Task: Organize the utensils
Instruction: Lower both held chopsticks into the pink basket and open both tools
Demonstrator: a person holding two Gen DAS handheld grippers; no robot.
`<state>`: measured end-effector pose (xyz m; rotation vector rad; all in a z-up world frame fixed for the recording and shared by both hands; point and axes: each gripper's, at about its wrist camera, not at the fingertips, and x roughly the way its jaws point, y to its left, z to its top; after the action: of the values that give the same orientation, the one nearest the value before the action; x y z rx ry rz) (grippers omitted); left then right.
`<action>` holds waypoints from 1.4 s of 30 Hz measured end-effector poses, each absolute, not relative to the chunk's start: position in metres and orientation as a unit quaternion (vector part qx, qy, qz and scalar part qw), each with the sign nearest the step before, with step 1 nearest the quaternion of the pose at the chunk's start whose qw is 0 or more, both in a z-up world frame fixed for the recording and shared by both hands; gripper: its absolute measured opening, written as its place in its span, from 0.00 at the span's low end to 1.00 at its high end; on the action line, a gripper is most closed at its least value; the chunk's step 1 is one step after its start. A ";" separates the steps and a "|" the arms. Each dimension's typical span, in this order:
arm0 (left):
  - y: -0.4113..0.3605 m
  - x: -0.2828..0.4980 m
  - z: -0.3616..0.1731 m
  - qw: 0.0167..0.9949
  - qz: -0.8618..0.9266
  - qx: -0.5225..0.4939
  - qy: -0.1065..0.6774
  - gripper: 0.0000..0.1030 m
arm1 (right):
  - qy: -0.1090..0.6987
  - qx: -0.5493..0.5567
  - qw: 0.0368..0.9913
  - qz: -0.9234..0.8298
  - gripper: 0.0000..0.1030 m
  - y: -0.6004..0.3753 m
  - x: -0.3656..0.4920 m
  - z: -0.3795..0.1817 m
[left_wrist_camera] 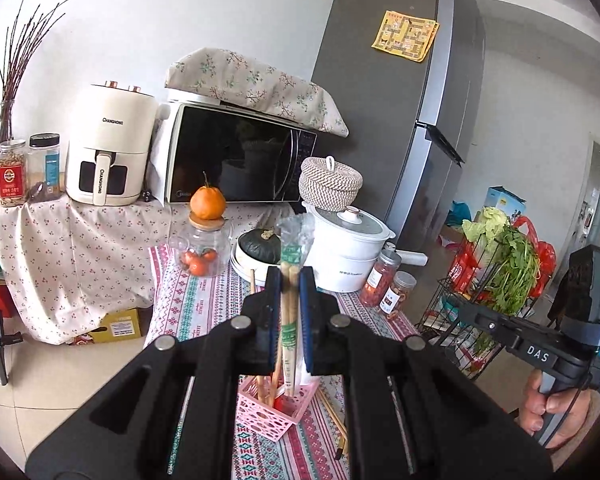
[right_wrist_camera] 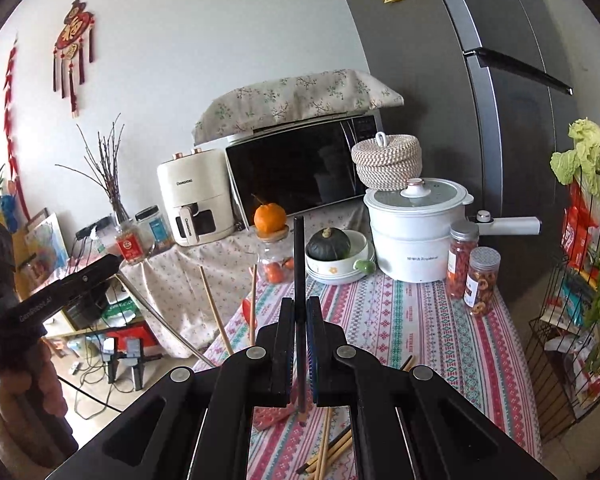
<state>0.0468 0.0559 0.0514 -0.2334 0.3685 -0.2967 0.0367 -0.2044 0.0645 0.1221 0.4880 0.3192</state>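
Note:
My left gripper [left_wrist_camera: 289,276] is shut on a pair of wrapped wooden chopsticks [left_wrist_camera: 290,312] in a clear sleeve with green print, held upright over a pink plastic basket [left_wrist_camera: 274,408] that holds other chopsticks. My right gripper [right_wrist_camera: 300,304] is shut on a single dark chopstick [right_wrist_camera: 299,264], held upright above the patterned tablecloth [right_wrist_camera: 400,332]. Loose wooden chopsticks [right_wrist_camera: 328,452] lie on the cloth below it, and more lie right of the basket in the left wrist view [left_wrist_camera: 334,416]. The right gripper's body [left_wrist_camera: 556,344] shows at the right of the left wrist view.
At the table's far end stand a white pot [right_wrist_camera: 416,232], a dish with a green squash [right_wrist_camera: 328,246], a glass jar [left_wrist_camera: 202,248] topped by an orange, and two snack jars [right_wrist_camera: 474,276]. A microwave [left_wrist_camera: 244,156], air fryer [left_wrist_camera: 108,148], fridge [left_wrist_camera: 400,92] and vegetable rack [left_wrist_camera: 496,276] surround it.

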 end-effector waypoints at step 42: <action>0.064 0.072 -0.022 0.906 -0.127 -0.113 0.388 0.80 | 0.294 0.120 0.930 0.187 0.12 -0.153 0.104 0.029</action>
<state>0.0725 0.0642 -0.0221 -0.2337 0.8018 -0.2629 0.1039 -0.1525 0.0286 0.2467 0.6017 0.3840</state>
